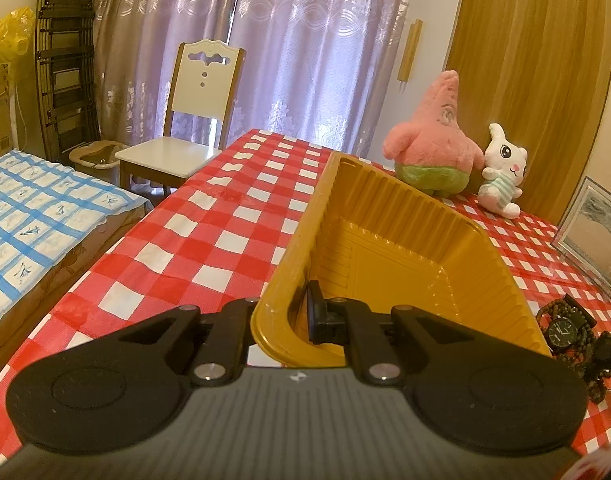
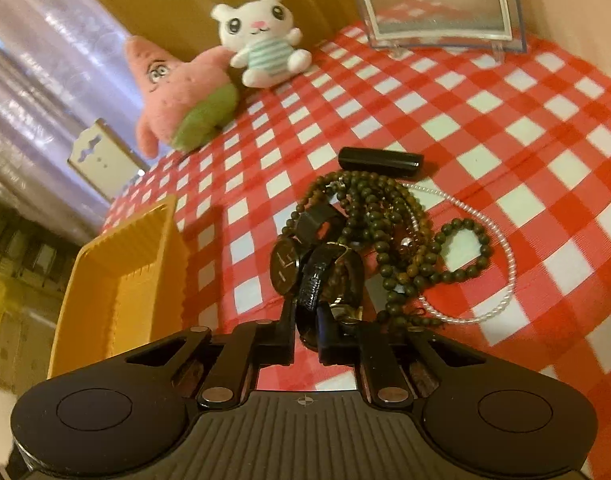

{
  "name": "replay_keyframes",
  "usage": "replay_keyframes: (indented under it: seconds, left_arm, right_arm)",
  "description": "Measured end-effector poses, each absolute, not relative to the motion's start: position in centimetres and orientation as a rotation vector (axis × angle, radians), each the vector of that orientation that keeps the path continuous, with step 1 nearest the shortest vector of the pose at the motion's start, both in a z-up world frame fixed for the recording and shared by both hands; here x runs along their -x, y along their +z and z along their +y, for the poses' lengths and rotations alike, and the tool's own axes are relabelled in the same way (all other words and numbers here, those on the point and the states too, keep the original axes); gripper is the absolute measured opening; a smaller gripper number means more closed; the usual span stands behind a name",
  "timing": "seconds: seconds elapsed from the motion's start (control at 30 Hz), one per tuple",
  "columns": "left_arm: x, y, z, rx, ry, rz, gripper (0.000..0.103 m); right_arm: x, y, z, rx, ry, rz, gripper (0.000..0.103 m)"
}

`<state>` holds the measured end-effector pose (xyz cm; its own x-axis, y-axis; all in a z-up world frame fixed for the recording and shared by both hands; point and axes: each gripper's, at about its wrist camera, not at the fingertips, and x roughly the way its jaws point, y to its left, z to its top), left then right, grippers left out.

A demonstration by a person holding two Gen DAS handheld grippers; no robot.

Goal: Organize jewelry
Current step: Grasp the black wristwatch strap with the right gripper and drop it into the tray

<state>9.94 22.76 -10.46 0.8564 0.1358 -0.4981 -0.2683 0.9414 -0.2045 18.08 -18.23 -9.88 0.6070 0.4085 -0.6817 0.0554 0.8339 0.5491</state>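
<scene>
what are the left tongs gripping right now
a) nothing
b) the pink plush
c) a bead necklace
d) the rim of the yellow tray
d: in the left wrist view the left tongs are shut on the near wall of the yellow tray, one finger inside it and one outside, and the tray is tilted up off the checked tablecloth.

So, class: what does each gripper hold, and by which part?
The left gripper pinches the yellow tray by its near-corner wall. The right gripper grips a black watch by its strap.
</scene>
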Motion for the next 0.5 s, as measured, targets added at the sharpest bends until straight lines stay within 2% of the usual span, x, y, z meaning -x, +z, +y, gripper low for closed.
replay_keyframes:
  seconds: [0.23,0.5]
  left_arm:
    - [-10.0,-10.5,22.7,0.273,0.215,0.499,0.009]
    - [-10.1,-10.4,22.7,0.271,0.213,0.498,0.009]
  right_arm:
    - [-16.4,-7.6,-18.2,-0.442,0.252,0.852,0.007]
    - [-15.2,-3.2,-10.1,-0.111,0.572,0.742,0.007]
